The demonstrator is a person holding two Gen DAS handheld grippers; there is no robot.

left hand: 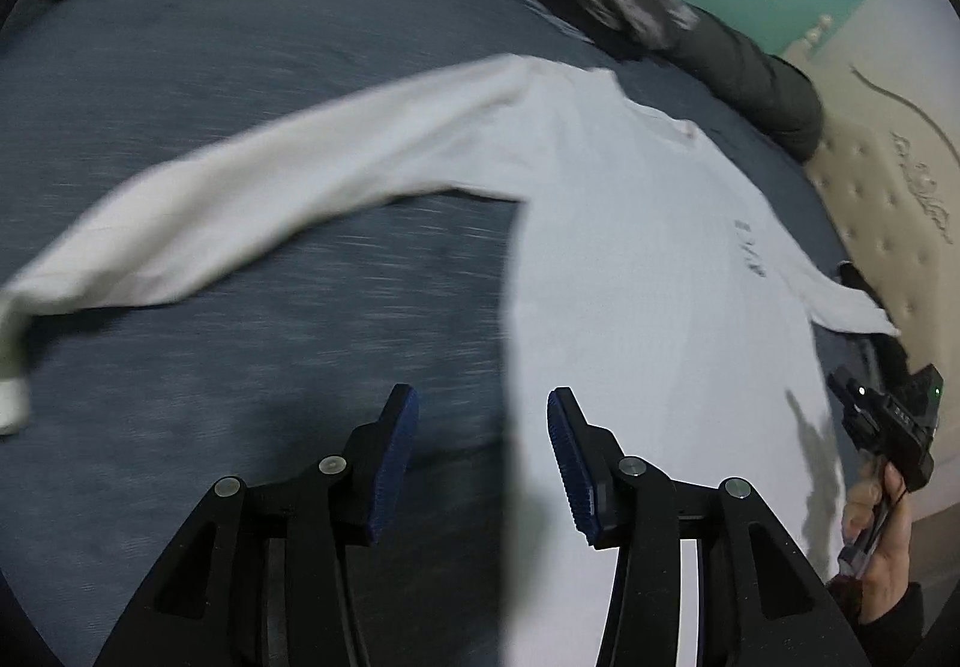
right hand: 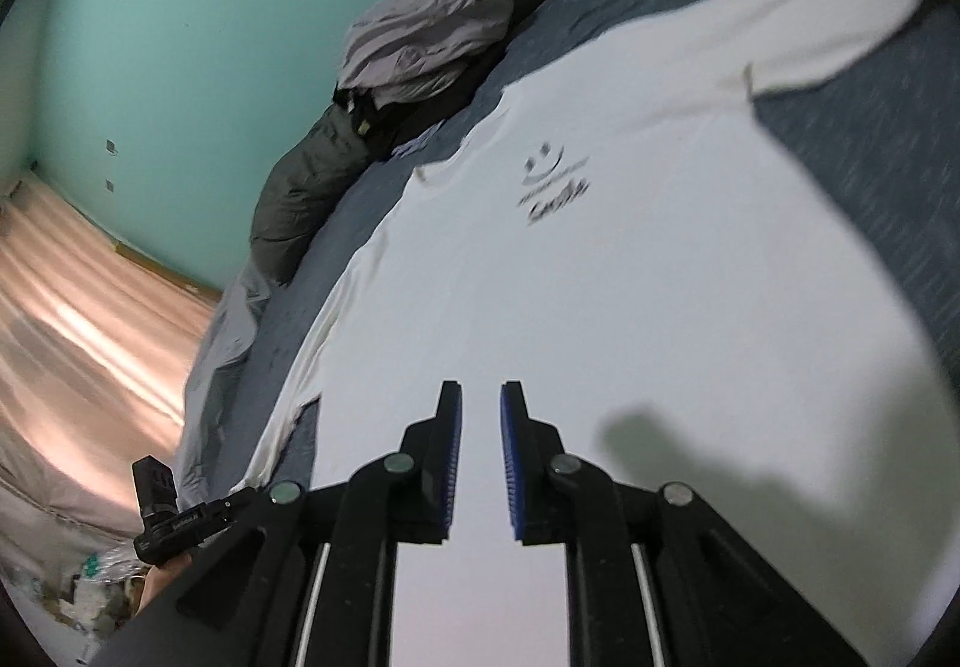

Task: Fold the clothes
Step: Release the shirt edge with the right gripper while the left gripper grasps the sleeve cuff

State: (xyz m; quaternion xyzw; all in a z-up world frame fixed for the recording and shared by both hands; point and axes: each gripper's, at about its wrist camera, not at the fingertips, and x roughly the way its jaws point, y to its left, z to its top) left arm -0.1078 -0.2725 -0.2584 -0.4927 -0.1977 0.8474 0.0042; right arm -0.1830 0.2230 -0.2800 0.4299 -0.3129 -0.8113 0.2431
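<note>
A white long-sleeved shirt (left hand: pixel 630 277) lies flat and face up on the dark blue bed cover (left hand: pixel 240 66). One sleeve (left hand: pixel 270 199) stretches out to the left, its cuff hanging at the left edge. My left gripper (left hand: pixel 483 394) hovers open over the shirt's side edge, nothing between its fingers. In the right wrist view the shirt (right hand: pixel 600 307) fills the frame, with a dark smiley print (right hand: pixel 552 181) on its chest. My right gripper (right hand: pixel 481 388) hangs above the shirt's body, its pads a narrow gap apart and empty. A person's hand (left hand: pixel 876 523) holds that gripper at the shirt's right side.
A heap of grey and dark clothes (right hand: pixel 420 48) and a dark green padded jacket (right hand: pixel 300 187) lie along the bed's far edge by the teal wall (right hand: pixel 180 36). A beige tufted panel (left hand: pixel 888 199) stands past the bed's right side.
</note>
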